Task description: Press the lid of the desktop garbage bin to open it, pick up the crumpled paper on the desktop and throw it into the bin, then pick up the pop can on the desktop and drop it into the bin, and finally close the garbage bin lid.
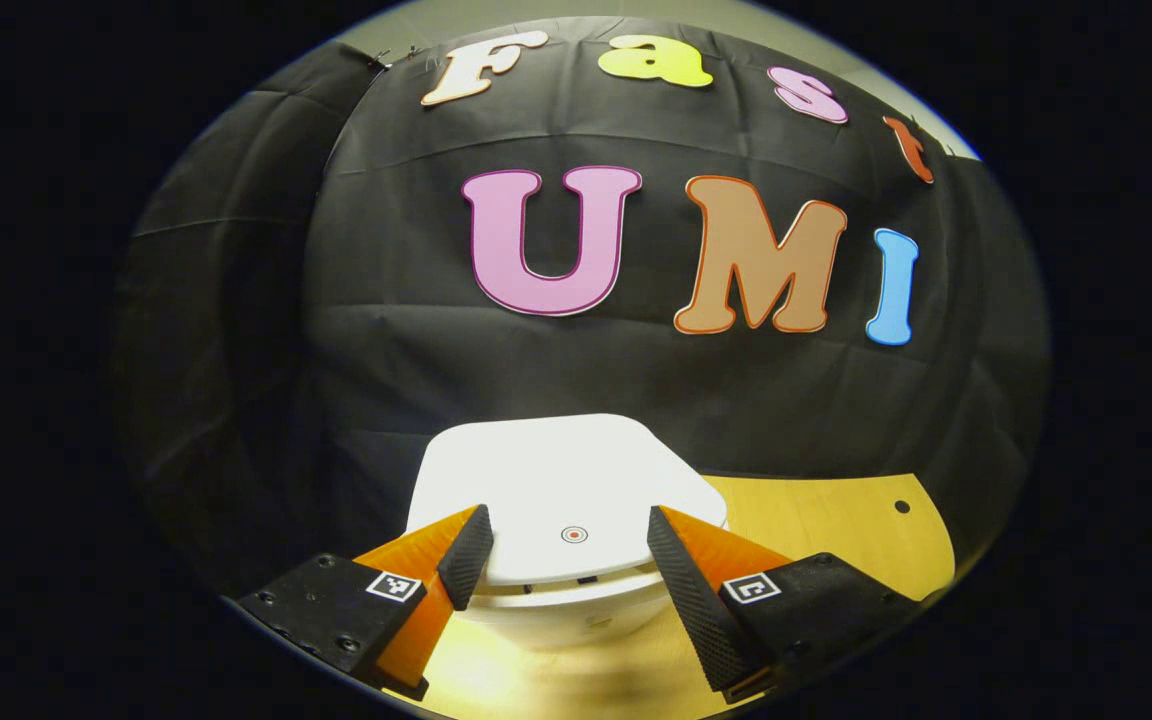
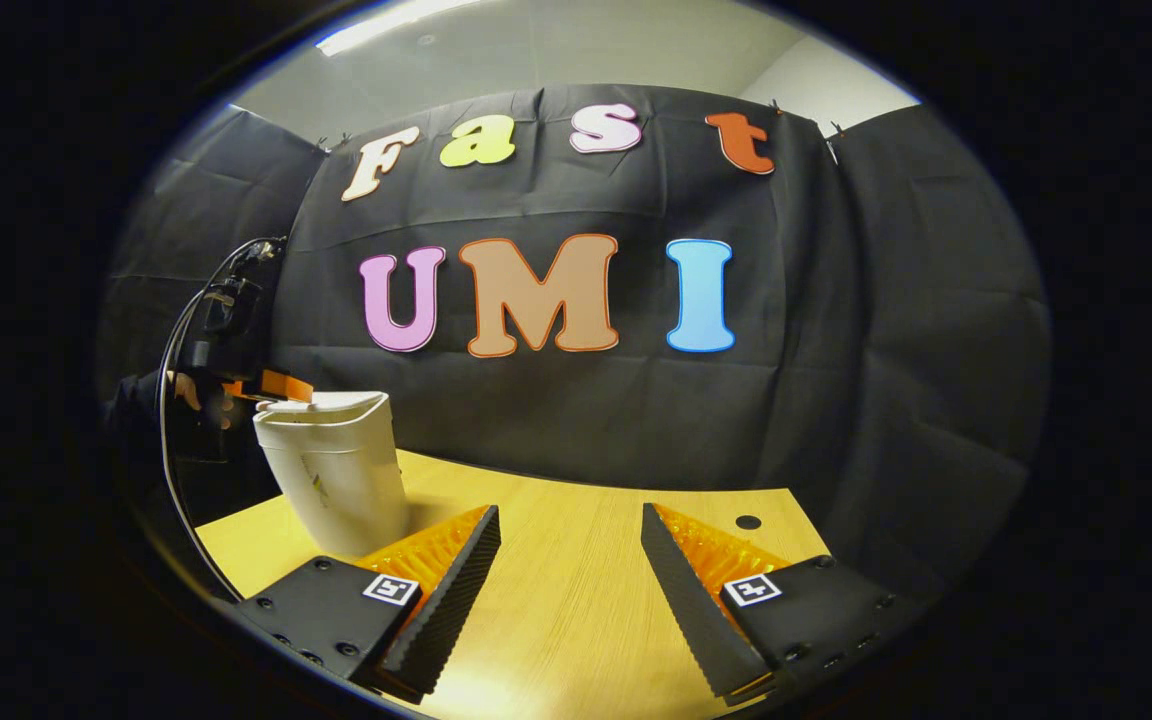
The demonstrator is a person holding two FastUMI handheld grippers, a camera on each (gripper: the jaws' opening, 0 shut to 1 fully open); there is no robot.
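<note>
The left gripper (image 1: pixel 568 548), released, hovers over the closed lid (image 1: pixel 556 480) of the white garbage bin (image 2: pixel 336 480) near the counter's (image 2: pixel 576 600) left edge; the right gripper (image 2: pixel 571 560) hangs released above bare wood.

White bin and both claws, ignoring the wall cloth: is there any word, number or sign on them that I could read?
No readable words or numbers.
Lid of the white plastic desktop bin: small red ring sign, no letters.
Bin's side, right gripper view: faint mark, too blurred to read.
Left claw: black-and-white square markers, patterns, not text.
Right claw: the same kind of square markers, not text.
</note>
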